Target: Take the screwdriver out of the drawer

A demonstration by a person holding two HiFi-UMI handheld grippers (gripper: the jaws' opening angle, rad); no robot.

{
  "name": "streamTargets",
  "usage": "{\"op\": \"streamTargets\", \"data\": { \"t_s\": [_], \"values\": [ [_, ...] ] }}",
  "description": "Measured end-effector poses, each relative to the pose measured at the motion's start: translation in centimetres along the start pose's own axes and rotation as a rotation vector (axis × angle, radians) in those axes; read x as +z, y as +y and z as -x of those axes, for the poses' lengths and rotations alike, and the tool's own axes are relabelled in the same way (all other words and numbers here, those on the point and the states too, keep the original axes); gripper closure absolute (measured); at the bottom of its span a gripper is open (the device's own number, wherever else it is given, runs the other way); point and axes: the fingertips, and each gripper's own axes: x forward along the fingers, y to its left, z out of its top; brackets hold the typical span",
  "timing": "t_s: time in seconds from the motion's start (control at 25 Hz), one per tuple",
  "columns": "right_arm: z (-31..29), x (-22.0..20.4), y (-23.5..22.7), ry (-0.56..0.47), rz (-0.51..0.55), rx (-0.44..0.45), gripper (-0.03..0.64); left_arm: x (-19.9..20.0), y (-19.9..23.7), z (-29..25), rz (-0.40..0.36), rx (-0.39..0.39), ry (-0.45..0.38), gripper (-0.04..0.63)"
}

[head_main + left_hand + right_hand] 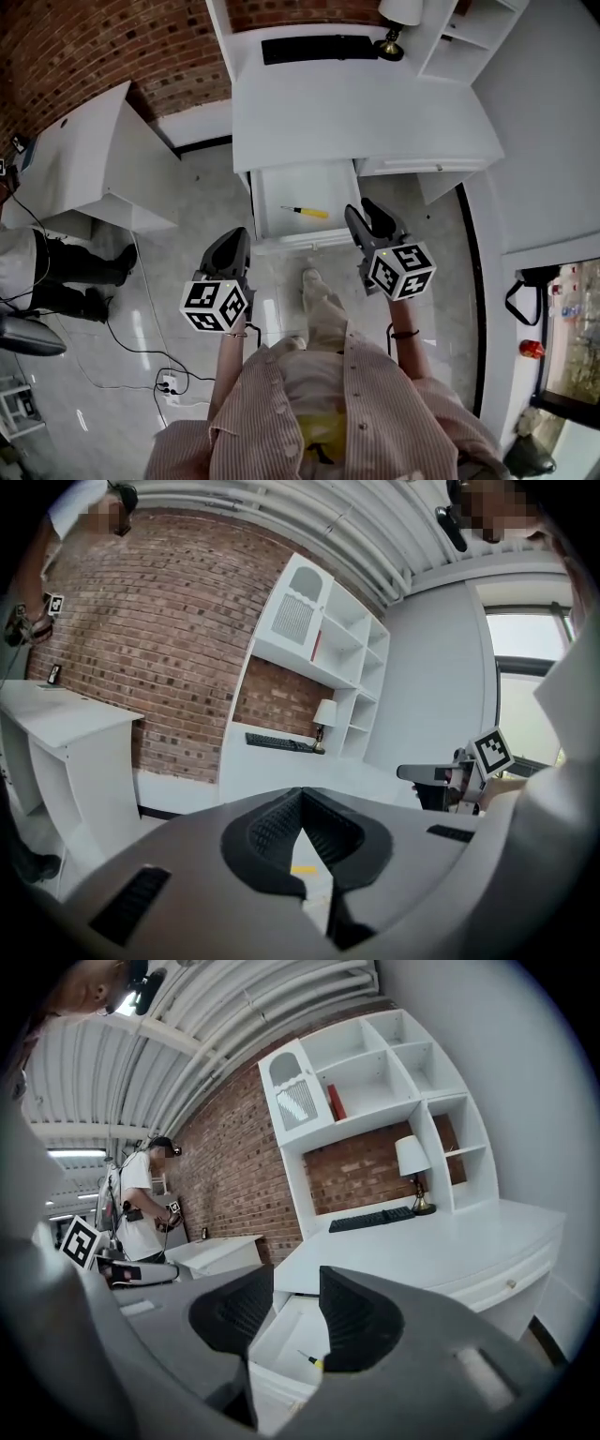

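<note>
The screwdriver, thin with a yellow handle, lies flat in the open white drawer of the desk. My left gripper hovers shut and empty just in front of the drawer's left corner. To the right, my right gripper stands open with nothing between its jaws, over the drawer's front right corner. Through the open right gripper I see the screwdriver in the drawer below. Past the left gripper a bit of the yellow handle shows.
A black keyboard and a lamp sit at the back of the desk. A second white desk stands to the left, with a person's legs beside it. Cables and a power strip lie on the floor.
</note>
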Motion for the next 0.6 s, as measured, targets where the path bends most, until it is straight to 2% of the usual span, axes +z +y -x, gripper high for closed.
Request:
{"op": "streamTargets", "data": {
  "t_s": [0.36, 0.6],
  "values": [
    [-8.4, -1.7, -3.7, 0.174, 0.009, 0.124, 0.472, -1.1, 2.6, -7.7, 0.051, 0.045, 0.088, 0.597],
    [-11.7, -4.3, -4.7, 0.304, 0.025, 0.197, 0.474, -2.9, 3.5, -11.1, 0.081, 0.059, 0.160, 0.597]
  ]
}}
